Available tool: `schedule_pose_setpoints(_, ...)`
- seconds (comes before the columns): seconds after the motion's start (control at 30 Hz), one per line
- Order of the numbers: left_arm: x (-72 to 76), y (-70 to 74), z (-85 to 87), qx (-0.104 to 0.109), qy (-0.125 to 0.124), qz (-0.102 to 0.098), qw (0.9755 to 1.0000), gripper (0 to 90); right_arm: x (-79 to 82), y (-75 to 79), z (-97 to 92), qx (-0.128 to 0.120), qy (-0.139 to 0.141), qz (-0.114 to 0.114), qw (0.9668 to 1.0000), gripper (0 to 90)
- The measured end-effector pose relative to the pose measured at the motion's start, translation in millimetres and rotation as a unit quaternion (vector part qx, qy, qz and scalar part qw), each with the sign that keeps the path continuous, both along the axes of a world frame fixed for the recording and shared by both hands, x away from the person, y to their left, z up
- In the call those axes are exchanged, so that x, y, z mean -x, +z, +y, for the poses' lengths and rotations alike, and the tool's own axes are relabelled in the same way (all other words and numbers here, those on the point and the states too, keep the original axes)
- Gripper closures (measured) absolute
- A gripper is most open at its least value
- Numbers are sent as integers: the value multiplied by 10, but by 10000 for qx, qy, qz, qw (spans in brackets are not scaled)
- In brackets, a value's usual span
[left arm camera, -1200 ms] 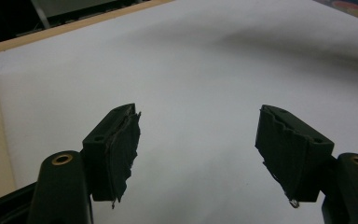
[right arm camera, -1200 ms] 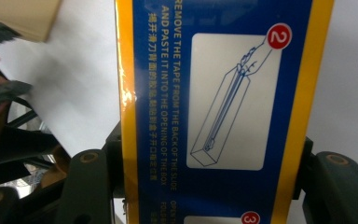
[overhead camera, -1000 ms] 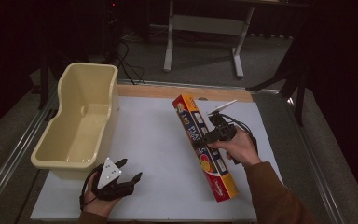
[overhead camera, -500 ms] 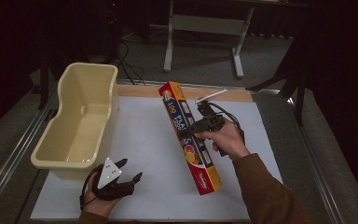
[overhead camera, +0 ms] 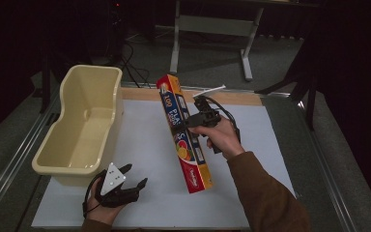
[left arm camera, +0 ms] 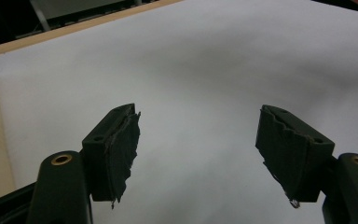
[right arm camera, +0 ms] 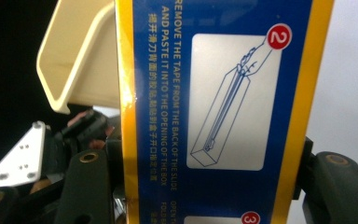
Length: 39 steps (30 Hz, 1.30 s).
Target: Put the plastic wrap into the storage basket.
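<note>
Foil box [overhead camera: 183, 133] clamped in right gripper [overhead camera: 193, 121], seemingly off table; left gripper [overhead camera: 125, 181] wide open, empty.

The long box [overhead camera: 183, 133] is yellow along its edges with a deep blue panel down the middle, white lettering on the blue and red-and-orange round marks lower down; its far end [overhead camera: 166, 79] is orange-red. In the right gripper view the box [right arm camera: 223, 107] shows white and yellow print on blue, a pale line-drawing panel and a red circle with a white numeral. The tub [overhead camera: 79, 128] is plain cream — no pattern. The surface [overhead camera: 145, 145] is white, with a tan wooden strip at its far edge. The left gripper [overhead camera: 125, 186] is black with a pale grey plate — its fingers [left arm camera: 121, 149] matt black. The sleeve [overhead camera: 265, 198] is brown.
</note>
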<state>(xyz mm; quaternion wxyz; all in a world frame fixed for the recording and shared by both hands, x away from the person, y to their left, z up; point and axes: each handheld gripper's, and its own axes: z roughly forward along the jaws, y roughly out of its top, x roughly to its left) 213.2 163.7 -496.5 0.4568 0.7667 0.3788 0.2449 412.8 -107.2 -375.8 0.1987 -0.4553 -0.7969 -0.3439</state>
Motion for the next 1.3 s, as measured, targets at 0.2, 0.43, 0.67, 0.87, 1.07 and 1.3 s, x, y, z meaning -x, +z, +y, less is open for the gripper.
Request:
schedule_pose_setpoints(0.2, -1, -2, -1, 13, -9, 3, 10000, 294, -64, -17, 79, -371, -141, 225, 9990, 399)
schedule_pose_setpoints(0.43, -3, -3, 0, 23, -10, 6, 10000, 293, -125, 10, 177, -621, -252, 425, 9968, 399)
schedule_pose_setpoints(0.67, -8, -7, -3, 35, -12, 10, 10000, 290, -183, 44, 257, -703, -368, 464, 9958, 398)
schedule_pose_setpoints(0.87, -10, -7, 5, 55, -8, 10, 10000, 290, -237, 104, 326, -895, -457, 510, 9936, 398)
schedule_pose_setpoints(1.07, -17, -8, 12, 117, -19, 27, 9999, 287, -317, 193, 400, -1174, -516, 626, 9898, 398)
schedule_pose_setpoints(1.3, -20, -13, 18, 166, -28, 35, 9999, 287, -378, 249, 572, -1282, -559, 676, 9879, 398)
